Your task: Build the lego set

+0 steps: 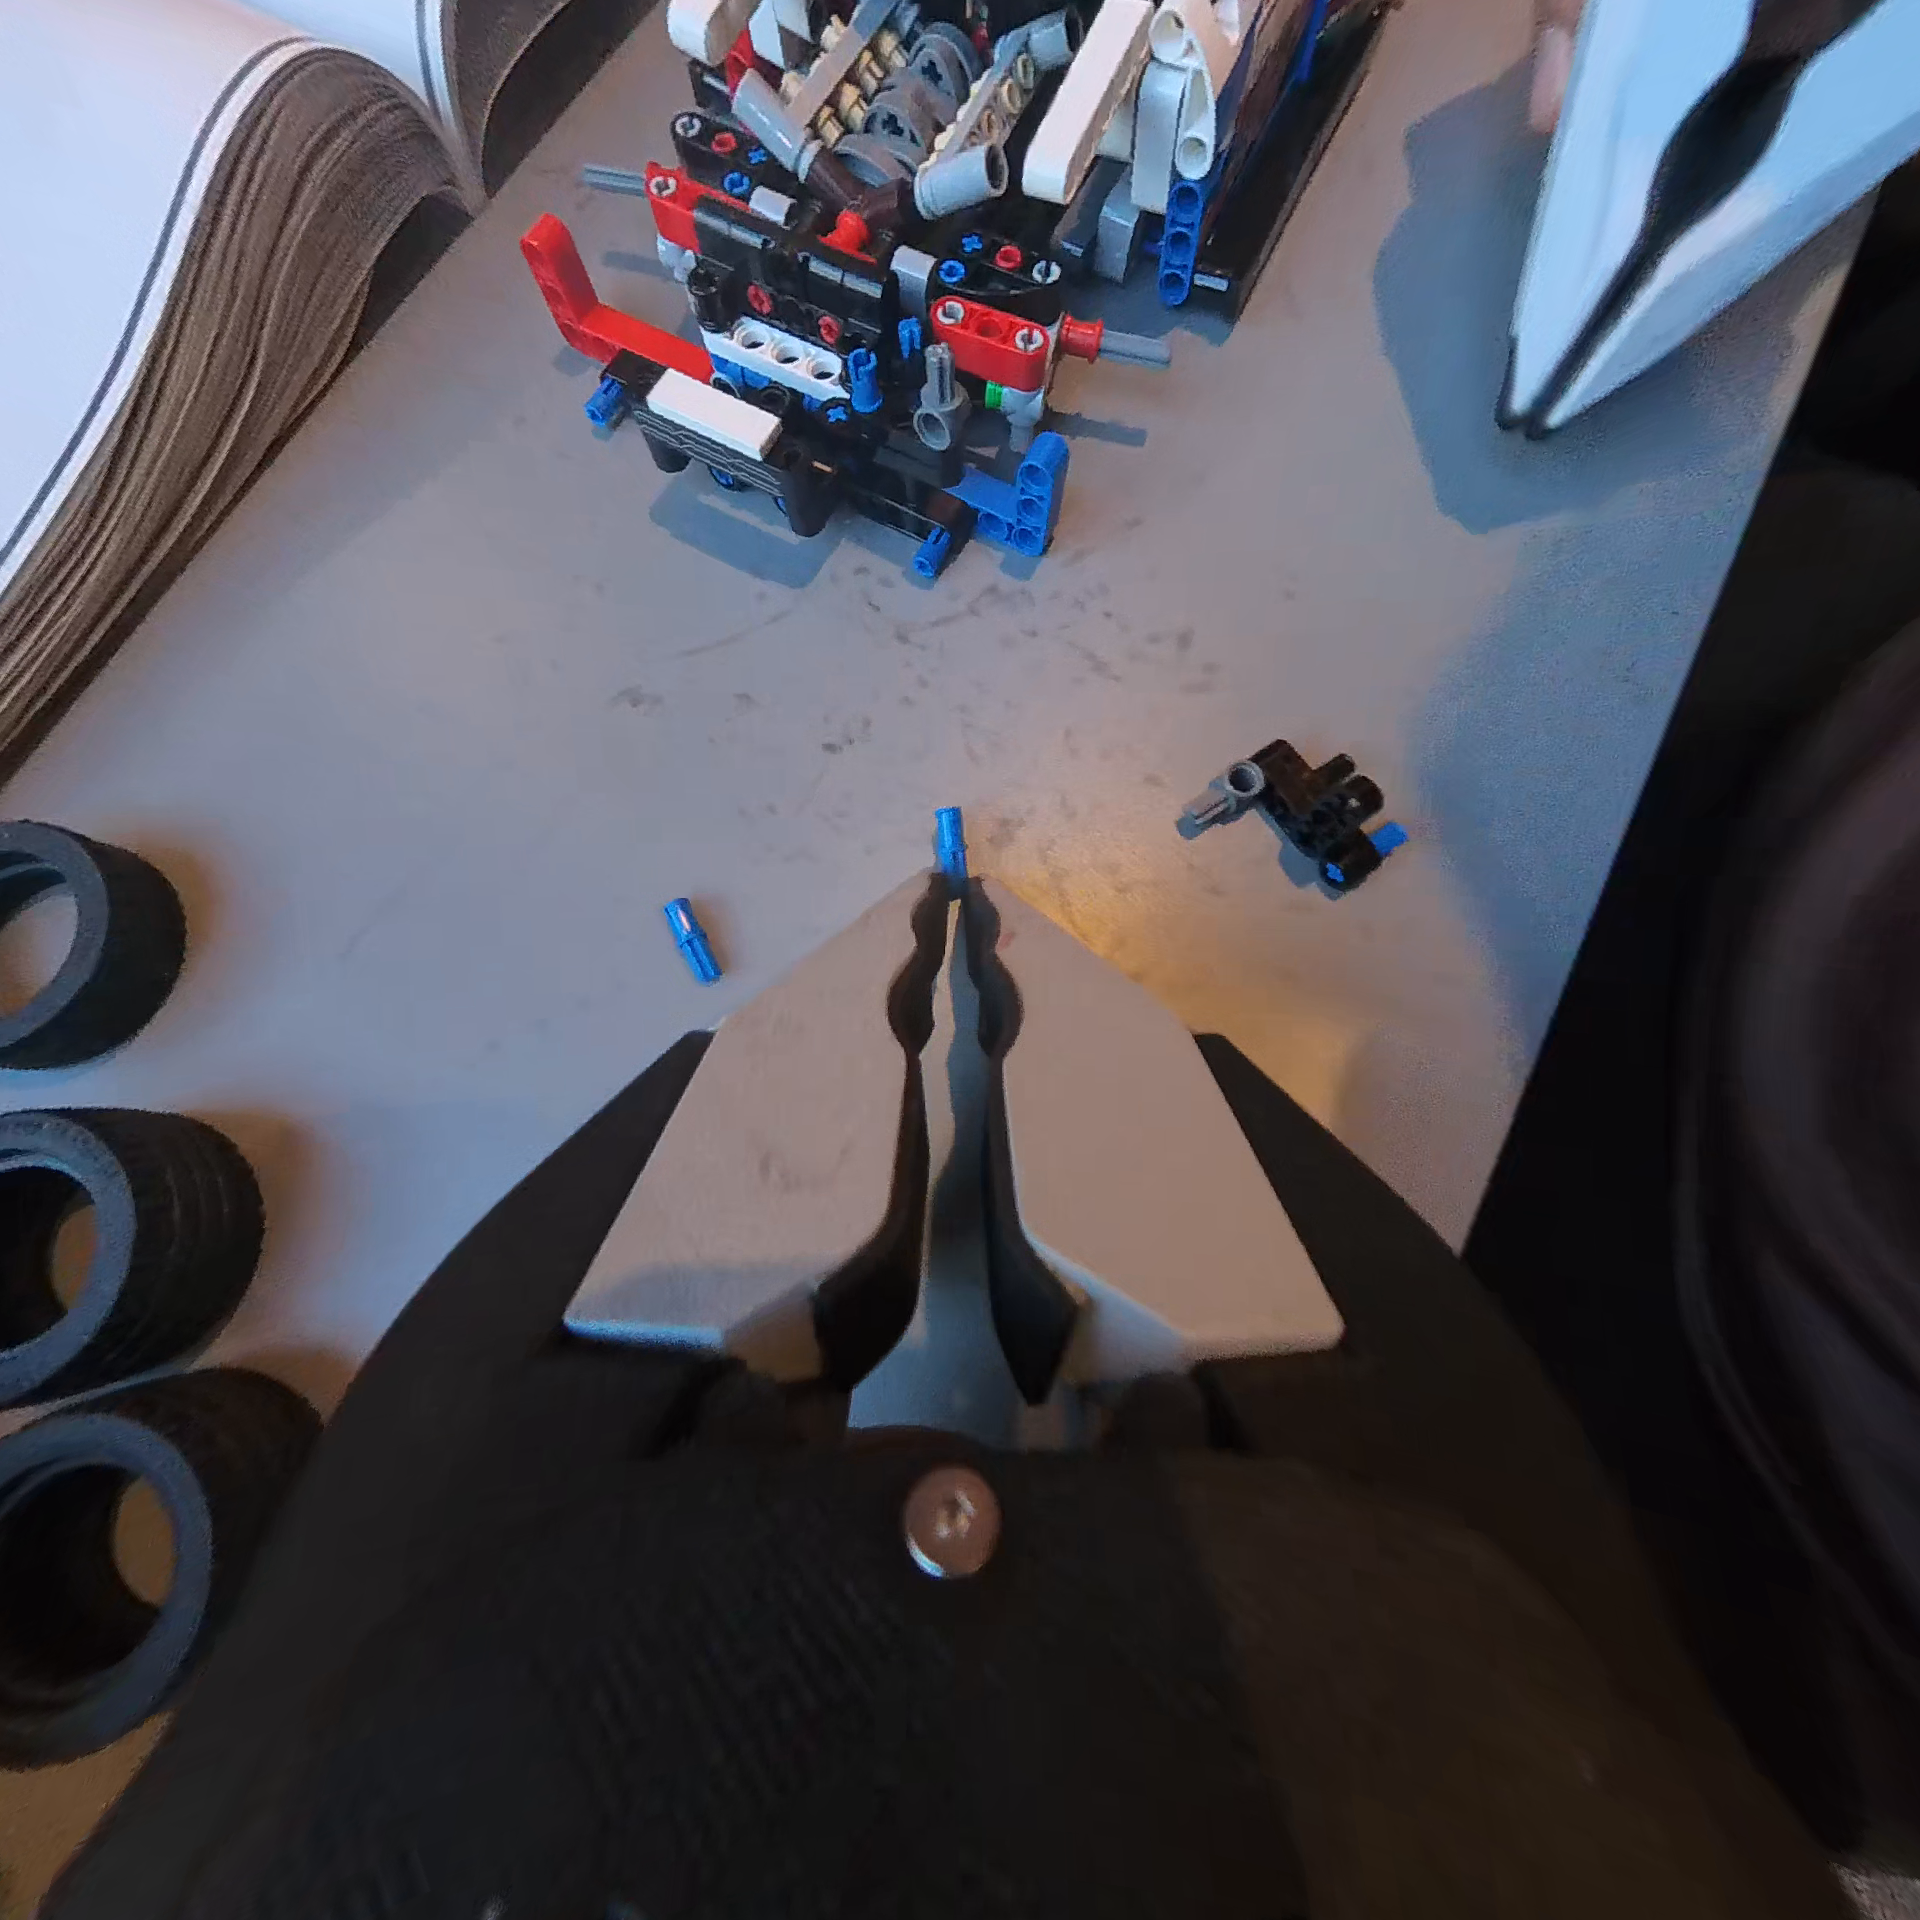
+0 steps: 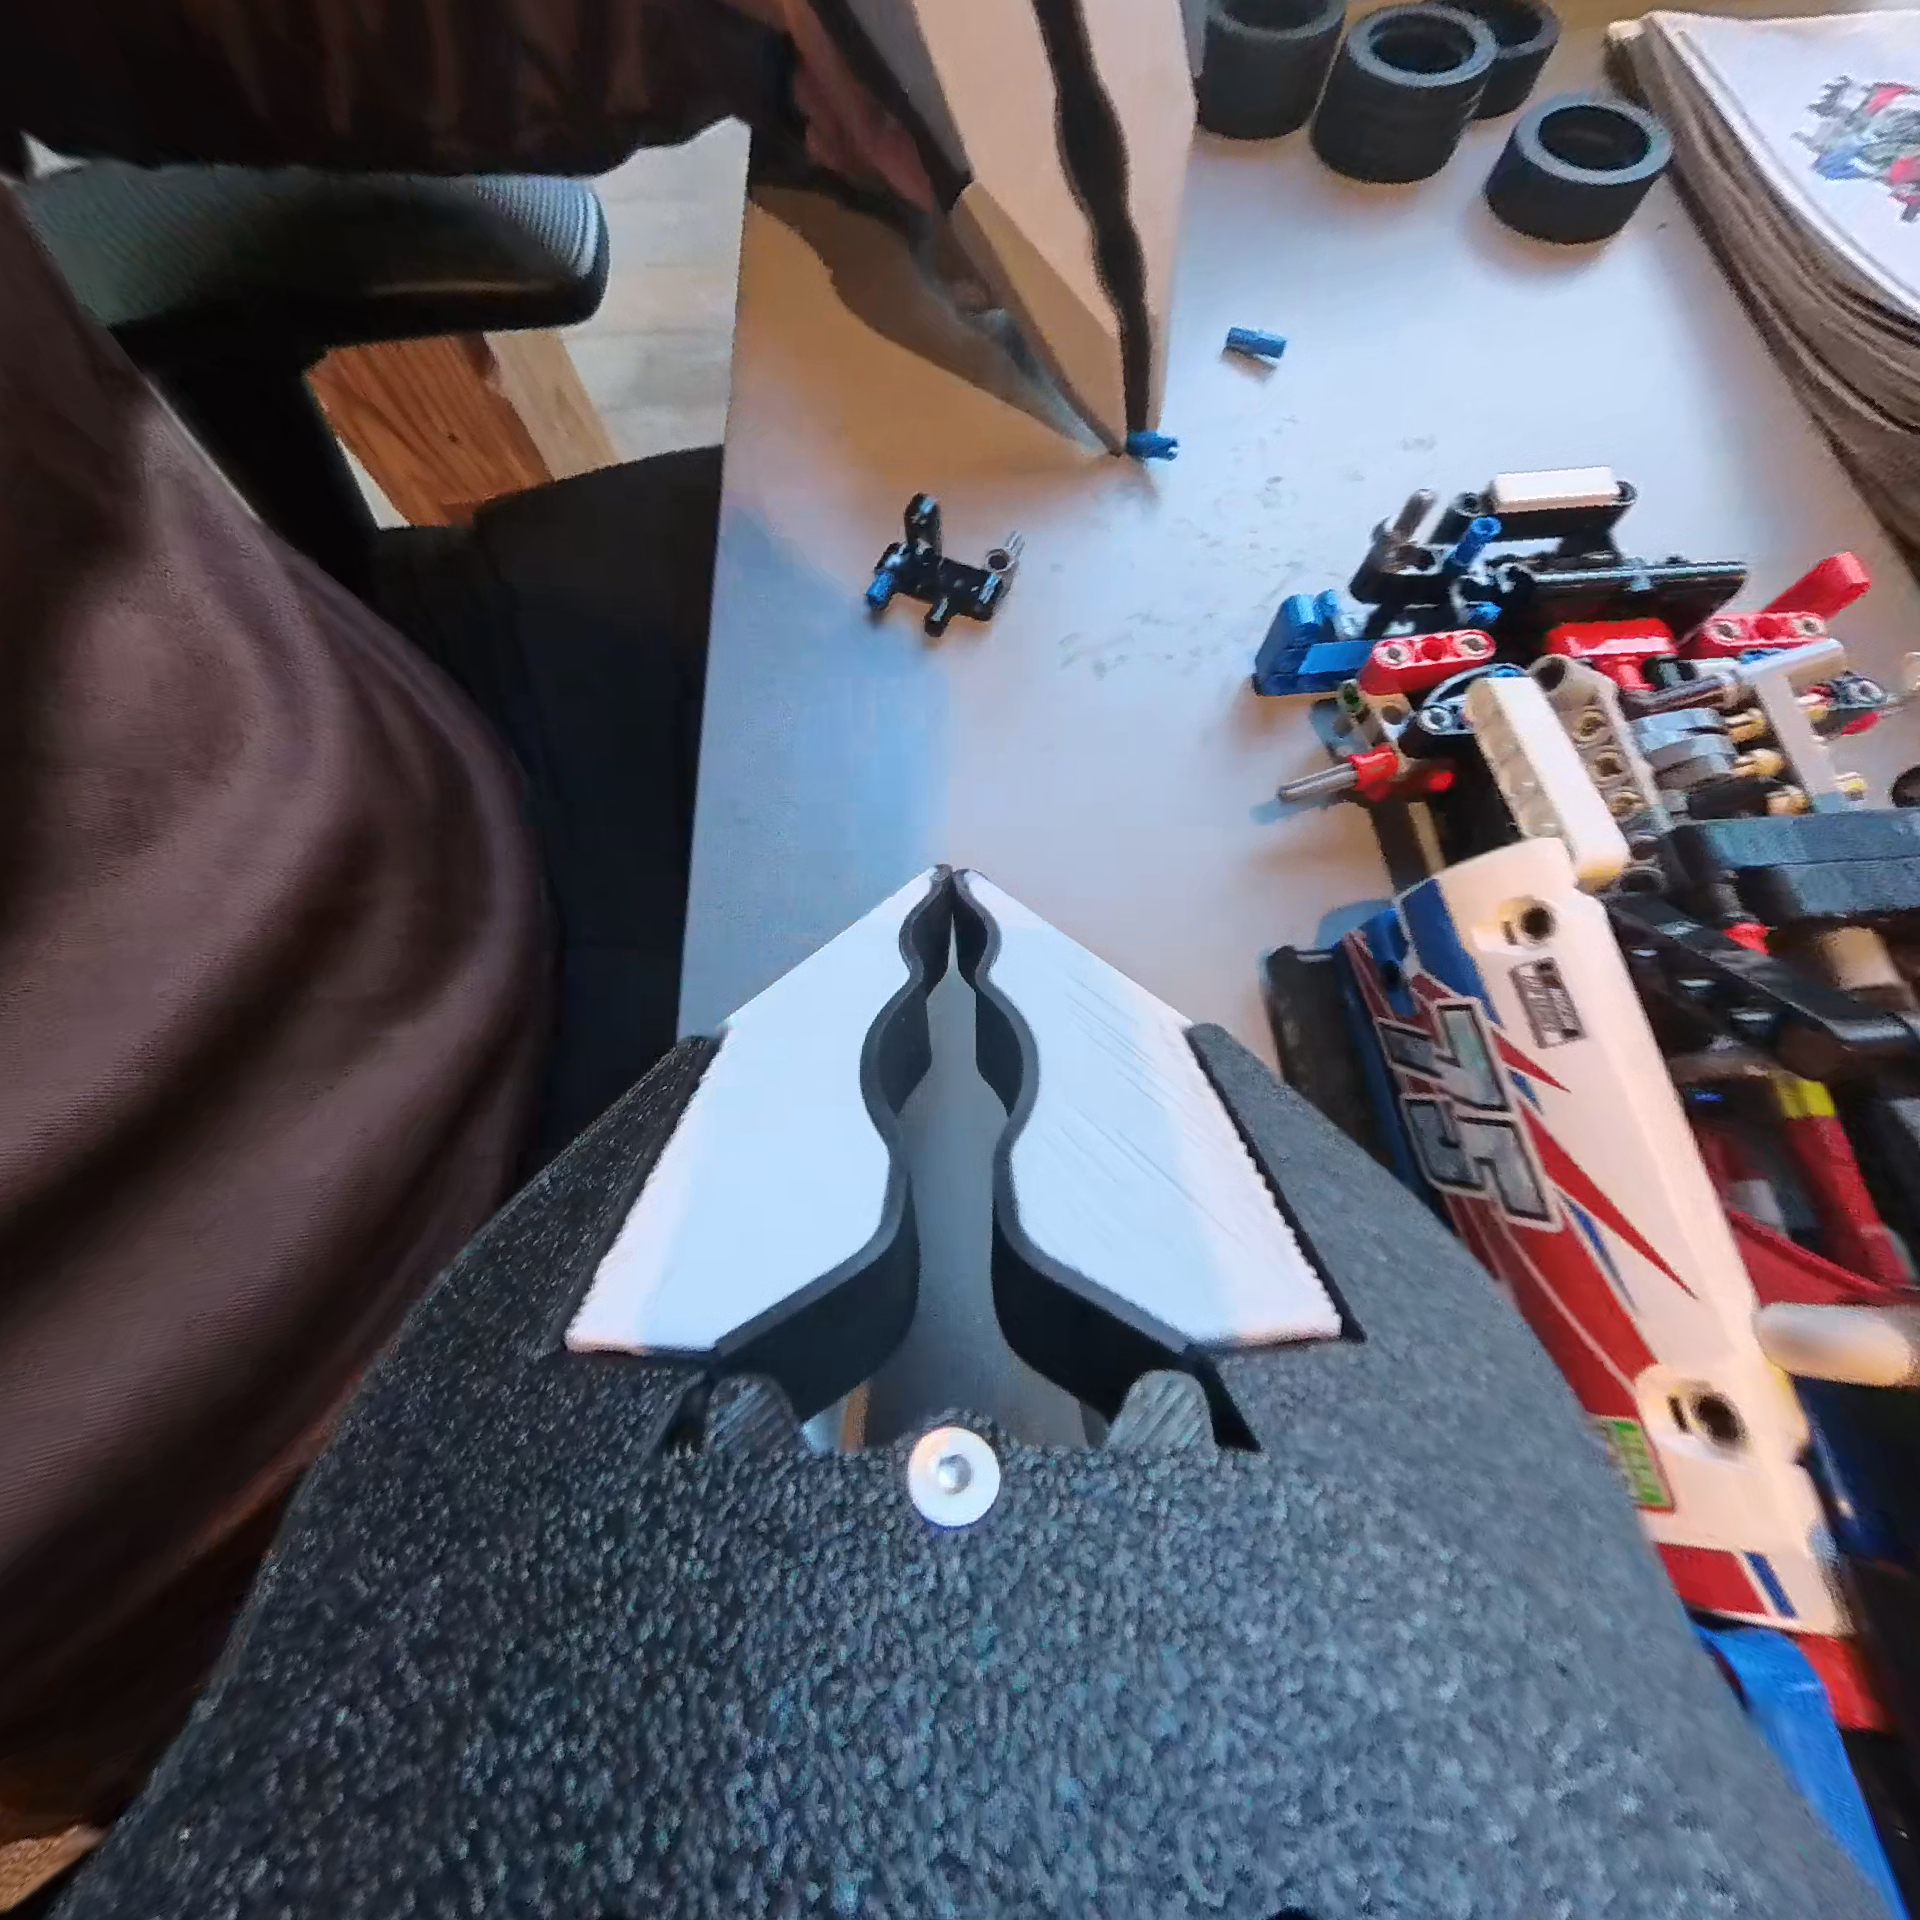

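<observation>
My left gripper [image 1: 953, 885] is shut on a small blue pin [image 1: 949, 840], which sticks out past the tips just above the white table; both also show in the right wrist view, the gripper [image 2: 1122, 445] and the pin [image 2: 1153, 445]. A second blue pin [image 1: 692, 940] lies loose to its left, also seen in the right wrist view [image 2: 1255, 343]. A small black sub-assembly [image 1: 1311, 812] with a grey connector and blue pin lies to the right [image 2: 940, 577]. The half-built car model [image 1: 862, 301] stands farther ahead [image 2: 1579, 748]. My right gripper [image 2: 951, 876] is shut and empty over the table edge [image 1: 1704, 197].
Several black tyres [image 1: 94, 1247] sit at the left, also at the back in the right wrist view [image 2: 1579, 166]. An open instruction booklet [image 1: 156, 260] lies at the far left [image 2: 1808, 156]. A dark office chair [image 2: 312, 260] and a person's dark clothing border the table edge [image 2: 717, 623]. My hands' fingertips stand some 15 centimeters from each other.
</observation>
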A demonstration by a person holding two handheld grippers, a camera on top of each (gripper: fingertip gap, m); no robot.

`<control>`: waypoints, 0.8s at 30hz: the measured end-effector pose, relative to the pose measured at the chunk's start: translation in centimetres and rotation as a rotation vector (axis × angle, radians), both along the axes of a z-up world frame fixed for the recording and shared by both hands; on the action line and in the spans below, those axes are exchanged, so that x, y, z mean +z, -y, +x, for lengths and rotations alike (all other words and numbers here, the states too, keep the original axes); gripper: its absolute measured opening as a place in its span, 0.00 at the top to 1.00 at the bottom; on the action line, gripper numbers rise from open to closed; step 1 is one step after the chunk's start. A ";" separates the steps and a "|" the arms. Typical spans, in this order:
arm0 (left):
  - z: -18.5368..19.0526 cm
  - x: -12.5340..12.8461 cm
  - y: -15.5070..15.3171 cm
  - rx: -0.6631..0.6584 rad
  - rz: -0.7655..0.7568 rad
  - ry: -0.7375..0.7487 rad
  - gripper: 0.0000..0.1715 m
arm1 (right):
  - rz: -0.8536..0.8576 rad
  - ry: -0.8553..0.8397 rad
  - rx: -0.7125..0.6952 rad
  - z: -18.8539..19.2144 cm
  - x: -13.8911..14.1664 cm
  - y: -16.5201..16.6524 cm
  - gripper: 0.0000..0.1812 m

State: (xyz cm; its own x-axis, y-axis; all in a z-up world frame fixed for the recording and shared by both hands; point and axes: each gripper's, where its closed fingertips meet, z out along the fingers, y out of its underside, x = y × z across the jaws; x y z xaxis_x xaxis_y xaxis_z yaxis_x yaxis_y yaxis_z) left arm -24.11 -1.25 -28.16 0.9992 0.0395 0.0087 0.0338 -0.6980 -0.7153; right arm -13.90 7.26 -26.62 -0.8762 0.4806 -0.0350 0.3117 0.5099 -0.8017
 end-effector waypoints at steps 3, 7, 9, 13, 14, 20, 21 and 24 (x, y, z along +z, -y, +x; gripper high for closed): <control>0.0 0.0 0.0 -0.029 0.003 0.030 1.00 | -0.022 -0.018 -0.021 -1.0 0.4 -0.5 1.00; 0.0 0.0 -0.1 -0.046 0.006 0.092 1.00 | -0.056 -0.052 -0.037 -2.1 1.1 -0.9 1.00; 0.0 0.0 -0.2 -0.051 0.007 0.115 1.00 | -0.073 -0.054 -0.042 -2.4 1.4 -1.0 1.00; 0.1 0.0 -0.3 -0.063 0.005 0.107 1.00 | -0.102 -0.060 -0.045 -2.6 1.8 -1.1 1.00; 0.1 0.0 -0.4 -0.063 0.003 0.099 1.00 | -0.113 -0.077 -0.048 -2.6 2.1 -1.2 1.00; 1.9 1.1 -1.2 -0.115 0.019 -0.106 1.00 | -0.162 -0.163 -0.113 -2.7 3.5 -2.0 1.00; 2.2 1.5 -1.3 -0.116 0.026 -0.141 1.00 | -0.162 -0.164 -0.120 -2.7 3.5 -2.0 1.00; 3.1 2.7 -1.3 -0.113 0.048 -0.191 1.00 | -0.163 -0.162 -0.133 -2.2 3.5 -1.8 1.00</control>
State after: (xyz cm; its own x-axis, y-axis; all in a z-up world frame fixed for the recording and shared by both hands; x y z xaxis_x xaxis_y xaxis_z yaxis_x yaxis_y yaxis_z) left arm -21.03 0.06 -25.48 0.9809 -0.0688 -0.1818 -0.1819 -0.6547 -0.7337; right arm -16.14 9.06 -23.10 -0.8064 0.5912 0.0146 0.2280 0.3335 -0.9148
